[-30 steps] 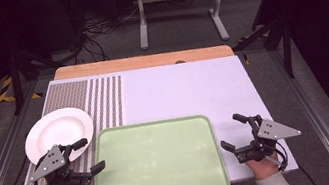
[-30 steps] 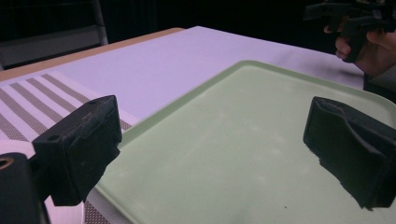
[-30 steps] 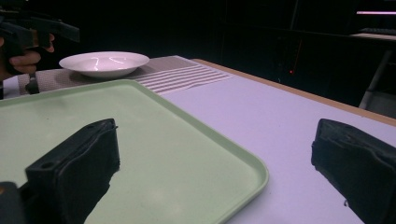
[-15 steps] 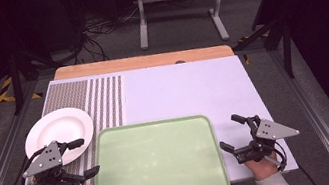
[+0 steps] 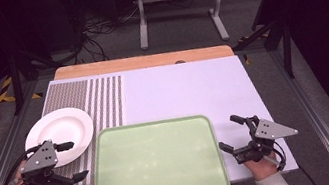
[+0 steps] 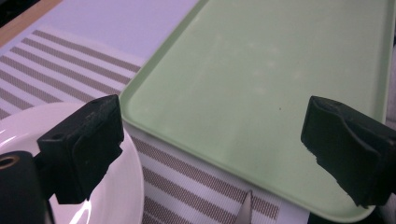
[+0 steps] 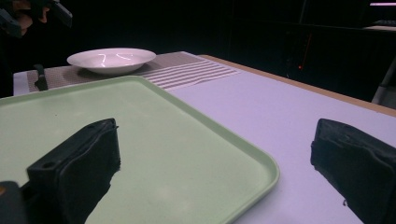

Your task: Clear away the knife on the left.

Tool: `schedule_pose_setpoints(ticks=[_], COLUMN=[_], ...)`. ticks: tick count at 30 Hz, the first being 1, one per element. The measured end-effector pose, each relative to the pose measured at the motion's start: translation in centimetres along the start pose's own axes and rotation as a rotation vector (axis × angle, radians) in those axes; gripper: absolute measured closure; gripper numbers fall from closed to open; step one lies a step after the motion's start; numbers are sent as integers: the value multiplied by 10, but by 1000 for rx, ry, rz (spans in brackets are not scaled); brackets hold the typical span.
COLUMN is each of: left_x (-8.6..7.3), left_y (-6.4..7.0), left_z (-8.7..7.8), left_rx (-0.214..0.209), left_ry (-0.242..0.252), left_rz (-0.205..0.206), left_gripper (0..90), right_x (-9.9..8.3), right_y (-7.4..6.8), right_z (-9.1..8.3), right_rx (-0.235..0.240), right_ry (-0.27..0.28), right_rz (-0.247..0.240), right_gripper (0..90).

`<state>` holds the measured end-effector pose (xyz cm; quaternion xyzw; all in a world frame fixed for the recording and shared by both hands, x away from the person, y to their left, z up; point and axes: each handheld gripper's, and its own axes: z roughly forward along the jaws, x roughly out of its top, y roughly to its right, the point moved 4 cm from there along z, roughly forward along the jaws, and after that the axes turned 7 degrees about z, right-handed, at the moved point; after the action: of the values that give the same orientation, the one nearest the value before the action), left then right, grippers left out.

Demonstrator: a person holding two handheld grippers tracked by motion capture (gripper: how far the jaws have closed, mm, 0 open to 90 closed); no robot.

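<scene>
Flanking the green tray [image 5: 156, 162], left gripper [image 5: 73, 161] and right gripper [image 5: 231, 133] gape empty; seemingly no readable writing

I see a round white shallow plate [image 5: 61, 135] on a brown-and-white striped mat [image 5: 83, 98], a rectangular pale green tray [image 5: 156, 162] just beside it, and a knife [image 7: 40, 77] lying on that mat.
</scene>
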<state>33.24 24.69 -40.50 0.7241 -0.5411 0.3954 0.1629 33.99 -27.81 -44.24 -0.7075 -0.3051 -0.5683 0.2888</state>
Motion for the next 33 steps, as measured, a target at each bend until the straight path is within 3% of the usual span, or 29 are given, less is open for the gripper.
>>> schedule_pose_setpoints(ticks=[8,13,22,25,26,27,28,33], left_x=[-11,-18,-26,-29,-30,-30,-31,-36], left_y=[-7,-10,-13,-13,-12,-12,-11,-12], left_z=[-8,-14,-20,-21,-22,-22,-22,-23], left_rx=[-12,-32,-60,-86,-108,-108,-123,-177], left_ry=[-90,-178,-237,-248,-260,-260,-278,-339], left_rz=[2,35,54,60,103,103,130,143], left_gripper=[78,92,110,119,123,137,137,159], right_x=[0,-1,-2,-2,-2,-2,-2,-1], right_y=[0,0,0,0,0,0,0,0], right_z=[0,1,1,2,2,2,2,2], right_rx=[3,4,3,4,6,6,7,7], right_ry=[-5,-10,-16,-18,-20,-20,-20,-19], right_rz=[-3,-2,-6,-5,-6,-6,-7,-10], right_gripper=[23,23,23,23,23,23,23,23])
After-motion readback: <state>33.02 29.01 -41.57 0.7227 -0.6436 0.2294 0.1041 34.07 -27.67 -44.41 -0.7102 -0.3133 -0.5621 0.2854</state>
